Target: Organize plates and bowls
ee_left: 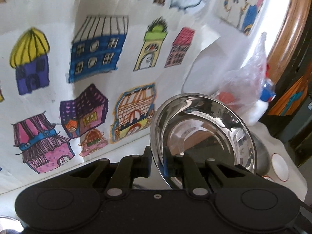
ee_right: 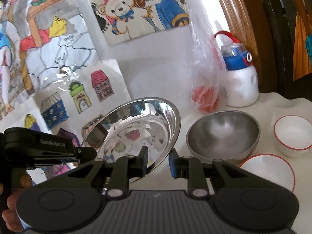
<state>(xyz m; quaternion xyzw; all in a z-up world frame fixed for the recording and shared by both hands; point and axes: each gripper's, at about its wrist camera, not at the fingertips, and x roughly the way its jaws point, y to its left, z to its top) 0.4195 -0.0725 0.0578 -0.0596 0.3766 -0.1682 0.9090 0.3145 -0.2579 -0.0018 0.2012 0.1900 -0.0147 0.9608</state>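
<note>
Left tool (ee_right: 85,152): clamped on steel plate (ee_right: 136,128) rim, plate tilted, lifted off surface (ee_right: 282,101). Right tool (ee_right: 158,162): jaws narrow, straddling plate's near rim, contact unclear. Steel bowl (ee_right: 222,134) just right of plate; two red-rimmed white bowls (ee_right: 292,134) beyond, apart, unstacked. Sorting barely begun; plate unplaced, bowls unnested.

Mirror-glossy steel plate (ee_right: 136,122), matt grey metal bowl (ee_right: 223,134), crinkly clear plastic bag (ee_right: 204,68).

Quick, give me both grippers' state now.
Left gripper: shut on the steel plate's rim.
Right gripper: plate rim between its pads; grip cannot be told.
</note>
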